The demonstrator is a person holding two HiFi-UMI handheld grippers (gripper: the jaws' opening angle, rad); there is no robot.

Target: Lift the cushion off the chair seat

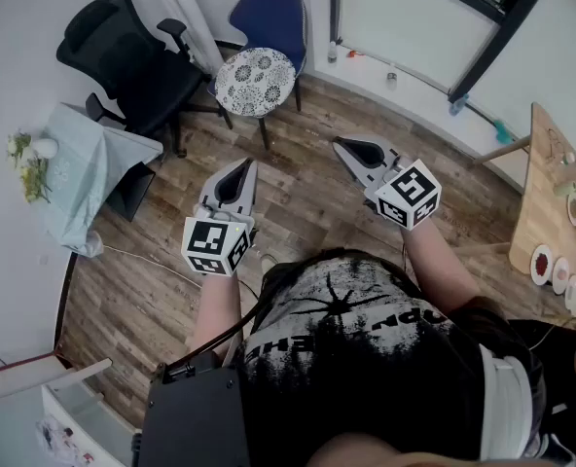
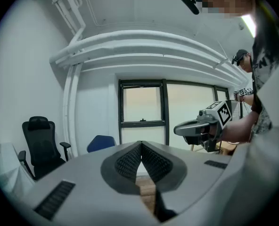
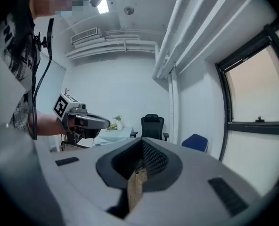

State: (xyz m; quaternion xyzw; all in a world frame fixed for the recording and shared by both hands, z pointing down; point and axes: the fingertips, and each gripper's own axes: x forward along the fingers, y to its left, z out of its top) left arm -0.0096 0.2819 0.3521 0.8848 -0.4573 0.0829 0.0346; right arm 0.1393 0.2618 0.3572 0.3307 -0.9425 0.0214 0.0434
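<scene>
A round white cushion (image 1: 256,82) with a dark floral pattern lies on the seat of a blue chair (image 1: 270,16) at the far side of the room. The cushion is hidden in both gripper views; only the blue chair (image 2: 101,143) (image 3: 196,141) shows there. My left gripper (image 1: 243,166) (image 2: 141,144) is shut and holds nothing. It hovers over the wood floor, well short of the chair. My right gripper (image 1: 339,145) (image 3: 142,141) is also shut and empty, at about the same distance to the right. Each gripper shows in the other's view, the right gripper (image 2: 196,128) and the left gripper (image 3: 90,121).
A black office chair (image 1: 132,58) stands left of the blue chair. A small table under a pale cloth (image 1: 86,175) with flowers (image 1: 28,168) sits at the left wall. A wooden table (image 1: 551,197) with dishes is at the right. Windows line the far wall.
</scene>
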